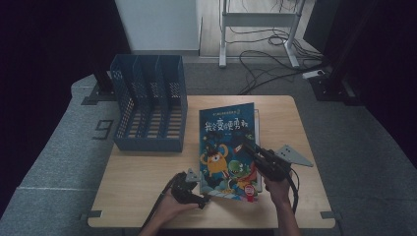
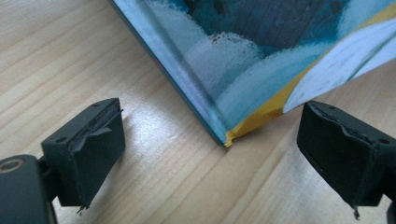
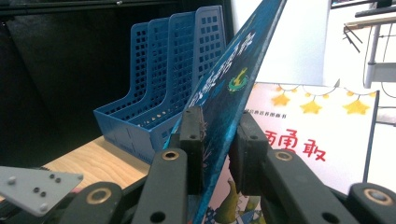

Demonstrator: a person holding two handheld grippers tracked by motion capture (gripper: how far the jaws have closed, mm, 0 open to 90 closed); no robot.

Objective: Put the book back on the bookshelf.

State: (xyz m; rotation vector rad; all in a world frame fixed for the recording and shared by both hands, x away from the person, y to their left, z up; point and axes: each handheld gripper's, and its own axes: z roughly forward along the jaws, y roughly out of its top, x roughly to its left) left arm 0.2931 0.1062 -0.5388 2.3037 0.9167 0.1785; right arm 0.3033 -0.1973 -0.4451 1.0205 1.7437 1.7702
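The right hand-held gripper [image 3: 219,154] is clamped on the front cover [image 3: 231,88] of a children's picture book [image 1: 228,152], one jaw on each face of the cover. In the right gripper view the cover stands tilted upward away from the inner page [image 3: 308,140] beneath it, which carries red characters and a row of yellow stars. In the high view this gripper sits over the right edge of the book, near its lower half.

The book lies on the wooden bench [image 1: 142,187], right of centre, with its bottom edge toward the person.

The left hand-held gripper [image 2: 210,154] rests at the book's lower-left corner [image 2: 229,137]. Its jaws stand wide apart, one on each side of the corner; neither pad touches the book, and nothing is gripped.

A blue perforated file organiser [image 1: 150,103] with three upright compartments stands on the bench's far left, just beside the book's upper-left corner but apart from it.
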